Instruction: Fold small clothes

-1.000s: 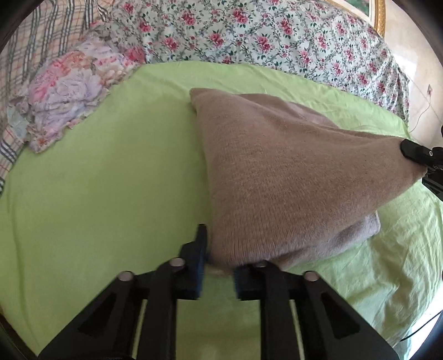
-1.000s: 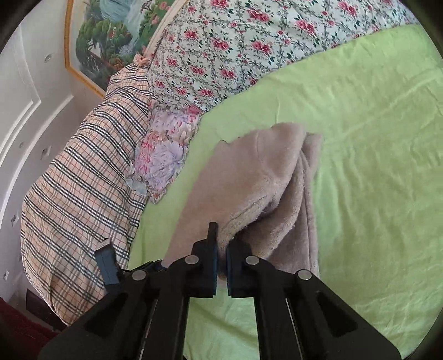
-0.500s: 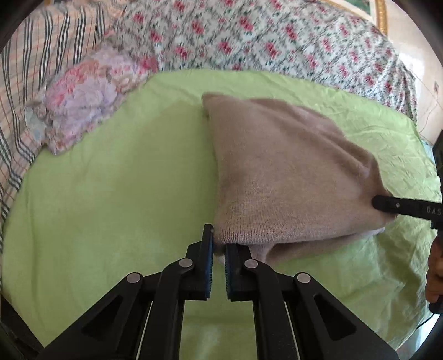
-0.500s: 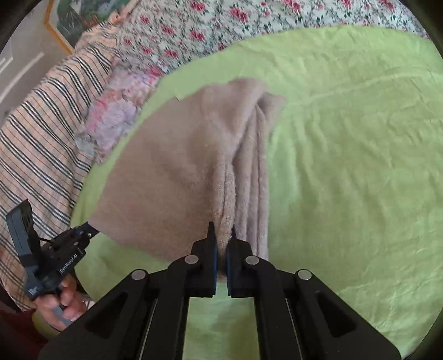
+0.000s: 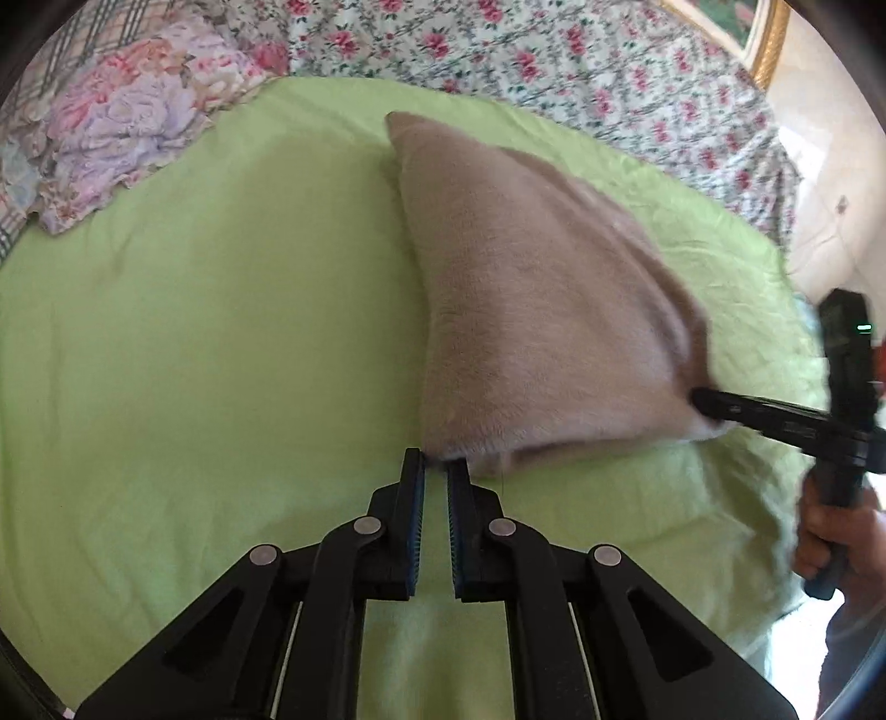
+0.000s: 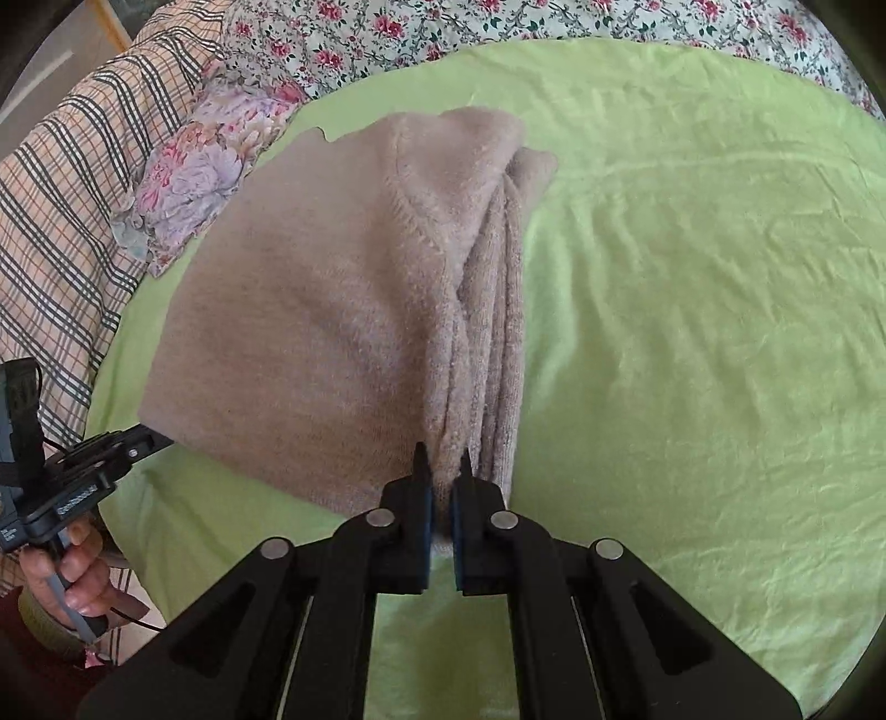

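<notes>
A beige knitted sweater [image 5: 531, 310] lies folded on the green bed sheet [image 5: 210, 343]. My left gripper [image 5: 436, 471] is shut on its near left corner, low over the sheet. My right gripper [image 6: 443, 465] is shut on the near right corner, where several folded layers stack up. The right gripper also shows in the left wrist view [image 5: 714, 401] at the sweater's right corner, and the left gripper shows in the right wrist view [image 6: 149, 443] at the sweater's [image 6: 310, 310] left corner.
A floral quilt [image 5: 498, 50] lies across the far side of the bed. A small pink and lilac flowered cloth [image 5: 122, 138] sits at the far left. A plaid blanket [image 6: 61, 210] lies left of it. The sheet [image 6: 692, 332] right of the sweater is wrinkled.
Both grippers have carried the sweater's held edge down and toward me, bringing the raised fold flat onto the sheet. Both stayed shut on their corners.
</notes>
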`<state>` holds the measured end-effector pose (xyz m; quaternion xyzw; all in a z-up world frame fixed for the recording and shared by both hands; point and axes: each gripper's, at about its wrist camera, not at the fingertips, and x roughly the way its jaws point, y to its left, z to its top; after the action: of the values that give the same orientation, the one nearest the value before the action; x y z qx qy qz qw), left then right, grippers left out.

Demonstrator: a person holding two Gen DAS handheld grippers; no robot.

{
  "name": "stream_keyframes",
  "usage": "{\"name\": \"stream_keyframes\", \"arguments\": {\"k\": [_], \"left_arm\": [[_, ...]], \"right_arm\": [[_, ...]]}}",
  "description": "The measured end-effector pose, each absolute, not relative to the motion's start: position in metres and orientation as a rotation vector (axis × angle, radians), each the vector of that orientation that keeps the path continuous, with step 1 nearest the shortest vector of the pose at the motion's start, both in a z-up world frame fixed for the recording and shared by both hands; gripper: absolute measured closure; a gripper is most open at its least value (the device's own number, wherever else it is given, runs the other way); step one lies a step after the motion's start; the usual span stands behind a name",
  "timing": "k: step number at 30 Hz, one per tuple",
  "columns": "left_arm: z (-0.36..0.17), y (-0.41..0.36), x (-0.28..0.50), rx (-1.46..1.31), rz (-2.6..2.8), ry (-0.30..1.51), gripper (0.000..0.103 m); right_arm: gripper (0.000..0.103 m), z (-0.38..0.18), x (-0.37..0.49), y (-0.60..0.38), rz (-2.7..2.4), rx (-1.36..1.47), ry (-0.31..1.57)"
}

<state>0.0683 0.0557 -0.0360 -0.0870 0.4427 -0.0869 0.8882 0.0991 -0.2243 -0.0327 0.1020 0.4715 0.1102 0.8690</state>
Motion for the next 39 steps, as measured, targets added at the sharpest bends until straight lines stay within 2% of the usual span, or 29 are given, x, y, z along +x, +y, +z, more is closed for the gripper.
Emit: {"name": "stream_keyframes", "arguments": {"k": [1,4,8,12,16,17,20,28,32,39], "left_arm": [[-0.03,0.058,0.066,-0.185,-0.207,0.912,0.097],[-0.005,0.065,0.057,-0.17,-0.295,0.847,0.091],[0.01,0.062,0.081,-0.175,-0.35,0.793,0.09],[0.006,0.047,0.107,-0.192,-0.41,0.783,0.09],[-0.017,0.041,0.129,-0.199,-0.435,0.852,0.09],[-0.025,0.04,0.131,-0.202,-0.429,0.876,0.09],[-0.044,0.042,0.133,-0.262,-0.436,0.926,0.092],[-0.057,0.027,0.13,-0.29,-0.439,0.959,0.094],[-0.045,0.028,0.127,-0.275,-0.448,0.971,0.092],[0.011,0.042,0.139,-0.242,-0.452,0.845,0.086]], "right_arm": [[0.087,-0.029,0.097,-0.23,0.238,0.254,0.985],[0.065,-0.011,0.094,-0.254,0.276,0.394,0.907],[0.06,0.01,0.133,-0.273,0.286,0.497,0.811],[0.06,0.006,0.199,-0.274,0.283,0.566,0.804],[0.062,-0.014,0.248,-0.262,0.264,0.518,0.884],[0.081,-0.016,0.254,-0.257,0.271,0.501,0.9],[0.095,0.0,0.244,-0.259,0.257,0.463,0.83],[0.094,-0.033,0.259,-0.27,0.154,0.425,0.892],[0.088,-0.012,0.241,-0.275,0.105,0.461,0.841],[0.088,0.026,0.187,-0.247,0.255,0.448,0.763]]}}
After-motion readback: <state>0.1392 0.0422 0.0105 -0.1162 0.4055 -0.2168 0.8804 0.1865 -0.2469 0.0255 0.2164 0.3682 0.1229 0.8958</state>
